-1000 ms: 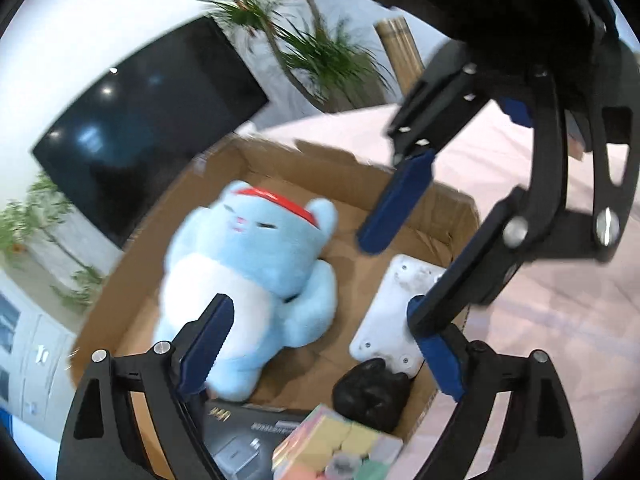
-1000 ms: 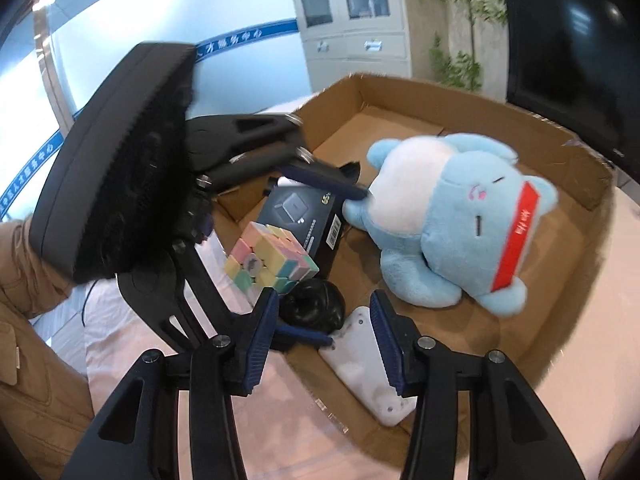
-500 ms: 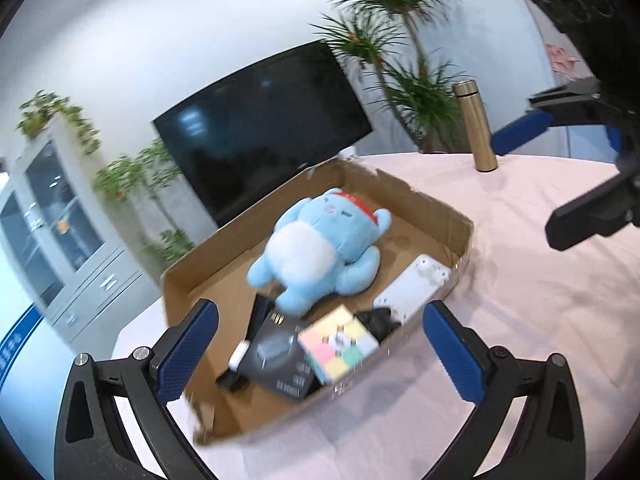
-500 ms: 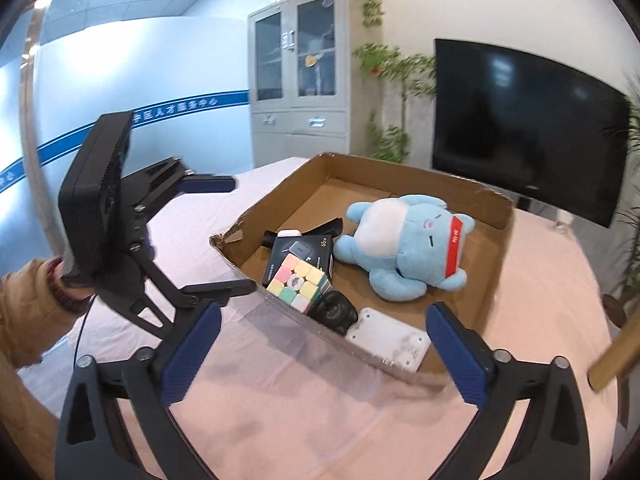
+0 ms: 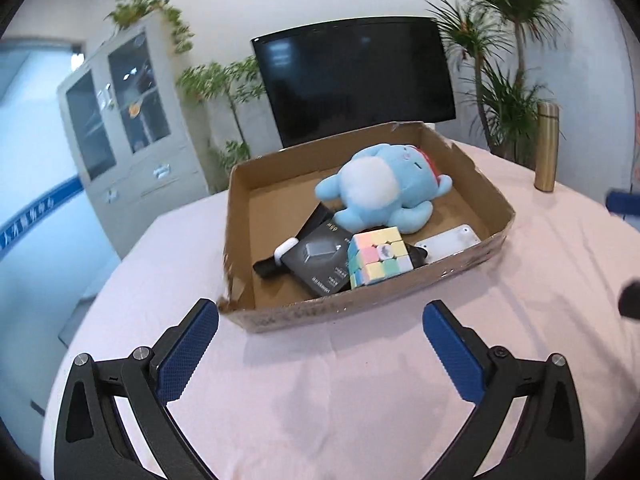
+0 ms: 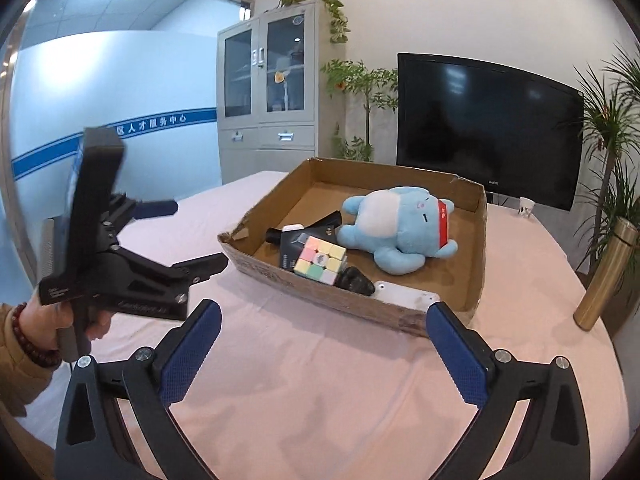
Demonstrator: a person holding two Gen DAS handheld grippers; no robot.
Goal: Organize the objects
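Note:
A shallow cardboard box [image 5: 400, 300] [image 6: 304, 284] stands on the pink table. In it lie a blue plush toy [image 5: 384, 188] [image 6: 396, 228], a pastel puzzle cube [image 5: 378, 256] [image 6: 320, 261], a black carton [image 5: 320, 264] [image 6: 289, 246], a white flat device [image 5: 448, 242] [image 6: 404, 296] and a small black object [image 6: 354, 280]. My left gripper [image 5: 320, 350] is open and empty, in front of the box. My right gripper [image 6: 320, 350] is open and empty, also short of the box. The left gripper also shows in the right wrist view [image 6: 192, 236].
A gold thermos [image 5: 546, 148] [image 6: 606, 276] stands on the table right of the box. A black TV [image 5: 356, 80] [image 6: 488, 128], a grey cabinet [image 6: 268, 92] and potted plants [image 5: 508, 60] stand behind. A paper cup [image 6: 525, 206] sits at the far table edge.
Both grippers have pulled back out of the box and away from it. The right gripper's jaws opened wide. The box contents have stayed in place.

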